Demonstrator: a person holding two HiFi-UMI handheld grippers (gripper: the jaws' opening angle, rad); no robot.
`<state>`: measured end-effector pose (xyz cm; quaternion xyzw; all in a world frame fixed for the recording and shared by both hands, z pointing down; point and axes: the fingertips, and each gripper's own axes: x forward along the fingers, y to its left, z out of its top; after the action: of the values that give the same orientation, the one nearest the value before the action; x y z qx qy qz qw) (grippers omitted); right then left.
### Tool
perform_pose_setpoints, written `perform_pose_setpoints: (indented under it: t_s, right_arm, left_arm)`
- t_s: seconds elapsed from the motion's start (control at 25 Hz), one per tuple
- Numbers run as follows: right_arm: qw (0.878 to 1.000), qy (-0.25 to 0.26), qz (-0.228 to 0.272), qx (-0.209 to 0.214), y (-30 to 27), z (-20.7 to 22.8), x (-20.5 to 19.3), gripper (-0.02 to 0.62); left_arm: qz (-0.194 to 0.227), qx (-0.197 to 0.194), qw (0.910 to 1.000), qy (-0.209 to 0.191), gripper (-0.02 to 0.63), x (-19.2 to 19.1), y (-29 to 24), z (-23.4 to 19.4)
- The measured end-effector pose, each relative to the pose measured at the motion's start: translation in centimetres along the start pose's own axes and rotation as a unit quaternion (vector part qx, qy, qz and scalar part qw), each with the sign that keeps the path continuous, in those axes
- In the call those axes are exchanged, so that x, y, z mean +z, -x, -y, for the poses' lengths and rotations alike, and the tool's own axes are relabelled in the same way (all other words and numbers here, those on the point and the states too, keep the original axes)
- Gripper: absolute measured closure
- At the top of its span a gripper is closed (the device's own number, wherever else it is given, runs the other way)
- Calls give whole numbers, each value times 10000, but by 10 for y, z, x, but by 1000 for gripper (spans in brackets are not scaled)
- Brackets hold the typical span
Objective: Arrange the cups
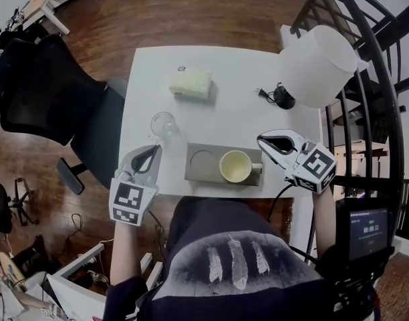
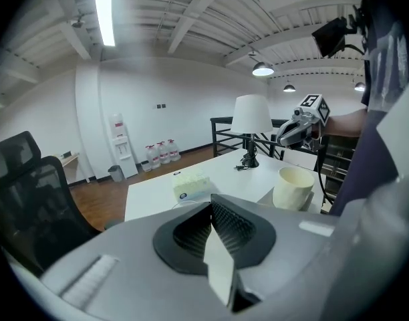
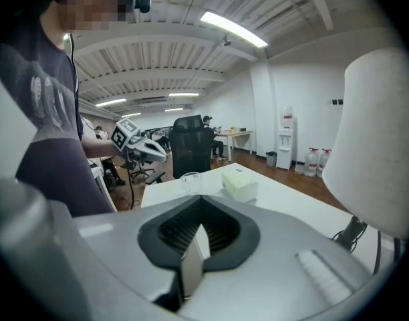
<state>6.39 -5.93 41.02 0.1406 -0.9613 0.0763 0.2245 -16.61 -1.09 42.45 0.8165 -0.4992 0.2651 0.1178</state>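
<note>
Head view: left claw (image 1: 151, 151) is shut and empty, just beside the bench's (image 1: 238, 99) left edge, tips aimed at the clear glass (image 1: 162, 124) and a little short of it. Right claw (image 1: 264, 140) is also shut and empty, near the tray's (image 1: 192, 176) right end. The cream mug (image 1: 235, 166) sits in the tray's right recess; the left recess is bare. Mug is upright, mouth up, long axis vertical, handle pointing right toward the right claw. Glass is upright too, off the tray.

Risk: a shut claw going in would nudge the glass, not grip it, so it could tip or slide toward the bench edge. Probably needs to open first. The glass looks slick, so a shallow pinch may slip.

Left gripper view: pads pressed together, nothing between. Mug is ahead to the right, with the tissue box (image 2: 193, 186) behind.

Right gripper view: pads together, empty. Glass is straight ahead across the bench. The lamp (image 3: 381, 152) is close on the right, so a wide swing could clip the shade.
</note>
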Motion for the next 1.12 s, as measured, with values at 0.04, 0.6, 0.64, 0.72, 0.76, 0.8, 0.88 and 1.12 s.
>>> perform_pose_setpoints:
  t_s: [0.04,0.6,0.64,0.72,0.76,0.8,0.88,1.12]
  right_arm:
    - [10000,1,-10,-1,-1,0,0,592]
    - [9997,-15,-217,-114,0,-3,-14,592]
    - [9997,-24,-220,-124,0,-2,-13,592]
    - [9997,-41,-219,-133,1,-1,-12,592]
    - [9997,-29,-220,-126,1,-1,-12,592]
    - [9997,0,-221,-116,1,-2,-11,592]
    - [9997,59,-224,-103,0,-3,-10,592]
    - [9994,58,-314,-145,-2,-1,-11,592]
  left_arm:
    - [1,16,10000,-11,591,1,0,-2]
    - [-773,172,9966,-242,463,-39,-8,-43]
    - [-917,145,9952,-298,448,-45,-11,-46]
    - [-1237,57,9913,-446,386,-59,-17,-50]
    - [-1407,-7,9887,-521,358,-66,-21,-50]
    - [-1559,-67,9860,-590,333,-73,-25,-51]
    - [-1767,-131,9817,-694,319,-86,-33,-53]
    - [-1853,-170,9809,-573,320,-102,-64,-74]
